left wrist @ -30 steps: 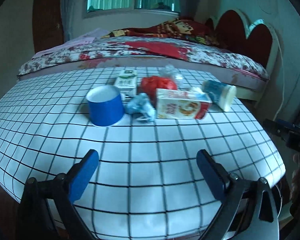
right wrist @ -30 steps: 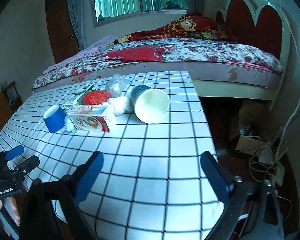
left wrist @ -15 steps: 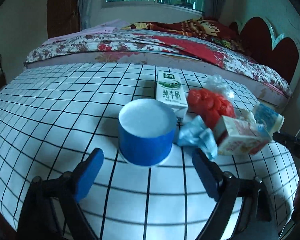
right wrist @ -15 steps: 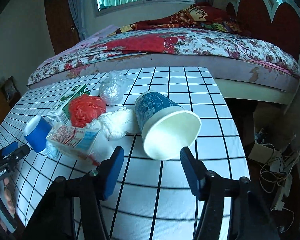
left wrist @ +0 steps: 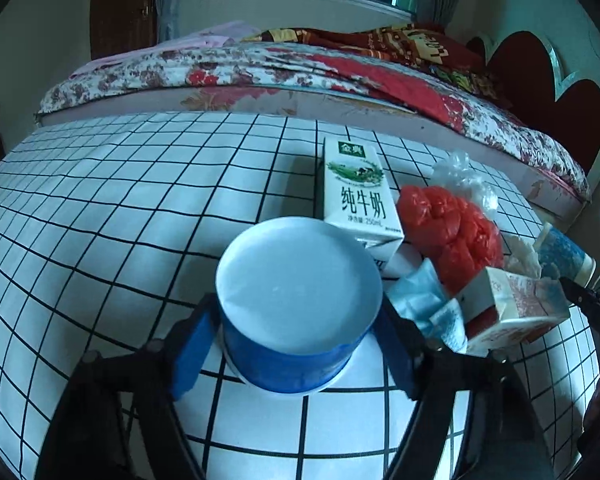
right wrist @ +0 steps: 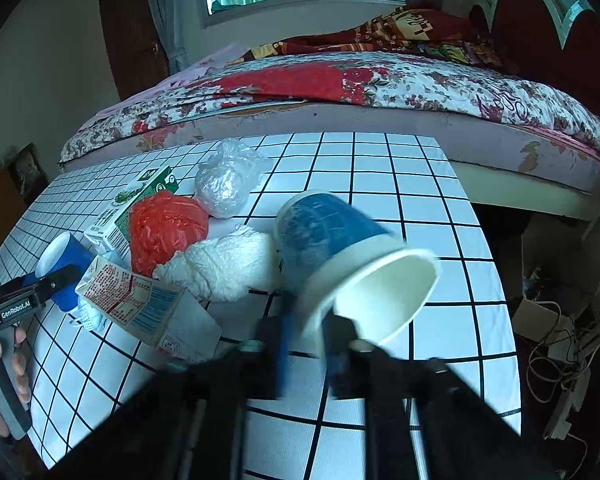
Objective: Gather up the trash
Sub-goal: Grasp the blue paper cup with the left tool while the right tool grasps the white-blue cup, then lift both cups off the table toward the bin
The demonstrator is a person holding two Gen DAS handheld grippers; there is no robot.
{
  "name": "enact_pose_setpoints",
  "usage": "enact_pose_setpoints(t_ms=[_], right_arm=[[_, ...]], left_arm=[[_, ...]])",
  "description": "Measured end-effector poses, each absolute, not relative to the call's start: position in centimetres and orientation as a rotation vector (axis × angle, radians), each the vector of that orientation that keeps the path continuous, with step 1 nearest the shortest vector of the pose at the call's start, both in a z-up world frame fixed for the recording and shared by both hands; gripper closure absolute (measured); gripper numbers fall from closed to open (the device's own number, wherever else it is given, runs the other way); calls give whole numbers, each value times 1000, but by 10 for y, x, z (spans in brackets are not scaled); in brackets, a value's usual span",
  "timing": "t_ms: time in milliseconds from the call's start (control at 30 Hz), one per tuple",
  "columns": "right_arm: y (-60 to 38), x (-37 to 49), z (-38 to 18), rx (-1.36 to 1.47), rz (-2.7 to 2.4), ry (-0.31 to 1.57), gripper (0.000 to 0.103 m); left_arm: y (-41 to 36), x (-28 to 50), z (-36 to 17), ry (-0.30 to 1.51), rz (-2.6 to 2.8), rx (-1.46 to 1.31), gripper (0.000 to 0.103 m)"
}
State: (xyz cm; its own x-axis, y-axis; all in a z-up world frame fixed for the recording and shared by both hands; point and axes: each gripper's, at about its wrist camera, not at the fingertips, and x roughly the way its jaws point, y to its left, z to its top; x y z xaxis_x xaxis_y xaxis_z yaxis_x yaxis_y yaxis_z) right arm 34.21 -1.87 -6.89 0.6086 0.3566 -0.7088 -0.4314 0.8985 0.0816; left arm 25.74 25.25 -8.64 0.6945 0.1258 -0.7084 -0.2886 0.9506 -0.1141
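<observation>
Trash lies clustered on the checkered table (left wrist: 120, 208). My left gripper (left wrist: 296, 344) has its fingers against both sides of an upside-down blue paper cup (left wrist: 296, 308), closed on it. My right gripper (right wrist: 308, 344) is shut on the rim of a tipped blue-and-white paper cup (right wrist: 352, 264) and holds it tilted. Between them lie a green milk carton (left wrist: 358, 192), a red plastic bag (left wrist: 452, 232), a red-printed carton (right wrist: 140, 308), a crumpled white bag (right wrist: 224, 268), a clear bag (right wrist: 226, 184) and a blue wad (left wrist: 420, 300).
A bed (right wrist: 340, 88) with a floral cover stands right behind the table. The table's right edge drops to a floor with cables and a box (right wrist: 556, 320). The left hand and gripper handle (right wrist: 8, 316) show in the right wrist view.
My left gripper moved forward and closed around the upside-down blue cup. My right gripper closed on the tipped cup's rim and the cup tilted up.
</observation>
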Motion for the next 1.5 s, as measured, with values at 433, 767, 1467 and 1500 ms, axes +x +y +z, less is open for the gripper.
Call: enact_pose_setpoints(t_ms=[433, 767, 1467, 1500], right_arm=[[-44, 284, -40, -138, 471, 701, 99], [-97, 221, -24, -106, 422, 671, 99], [-172, 136, -2, -111, 370, 563, 99], [-178, 133, -4, -106, 366, 567, 99]], left_arm=[[206, 195, -52, 665, 200, -149, 28], [149, 152, -34, 629, 114, -137, 28], [35, 111, -10, 568, -48, -18, 28], [31, 111, -10, 567, -57, -15, 28]])
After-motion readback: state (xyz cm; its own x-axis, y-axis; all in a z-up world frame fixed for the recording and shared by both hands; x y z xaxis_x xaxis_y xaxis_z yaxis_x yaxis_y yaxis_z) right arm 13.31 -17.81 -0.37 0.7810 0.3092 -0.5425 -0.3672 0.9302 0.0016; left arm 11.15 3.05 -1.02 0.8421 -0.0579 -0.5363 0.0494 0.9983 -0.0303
